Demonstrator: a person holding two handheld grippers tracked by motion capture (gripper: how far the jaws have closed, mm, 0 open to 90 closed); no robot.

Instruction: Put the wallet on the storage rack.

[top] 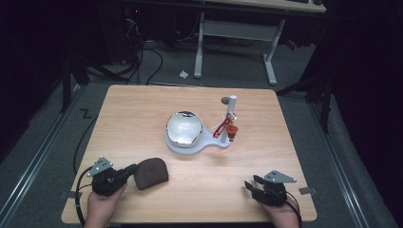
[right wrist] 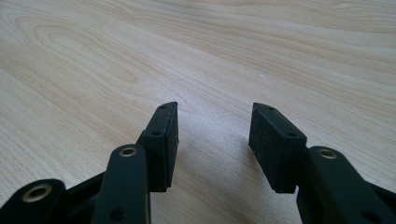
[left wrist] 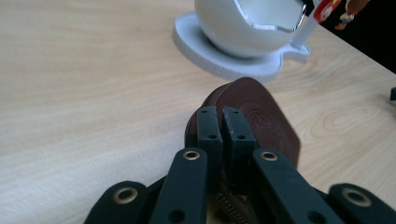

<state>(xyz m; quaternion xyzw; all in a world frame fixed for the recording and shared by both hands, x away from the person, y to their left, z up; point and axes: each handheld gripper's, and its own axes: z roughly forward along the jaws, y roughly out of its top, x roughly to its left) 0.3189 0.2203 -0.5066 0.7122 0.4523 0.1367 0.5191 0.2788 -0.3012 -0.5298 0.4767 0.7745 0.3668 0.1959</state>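
The left hand-held gripper [left wrist: 222, 122] is clenched on the near edge of the brown zip pouch [top: 151, 173], which lies on the counter [top: 142, 114] near the white bowl stand [top: 186, 141]. Lift gently, keeping the thin edge seated between the pads. The right hand-held gripper [right wrist: 214, 140] rests released.

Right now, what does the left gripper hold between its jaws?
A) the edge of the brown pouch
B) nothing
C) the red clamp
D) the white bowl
A: in the left gripper view, the left gripper has its jaws closed on the near edge of the brown pouch.
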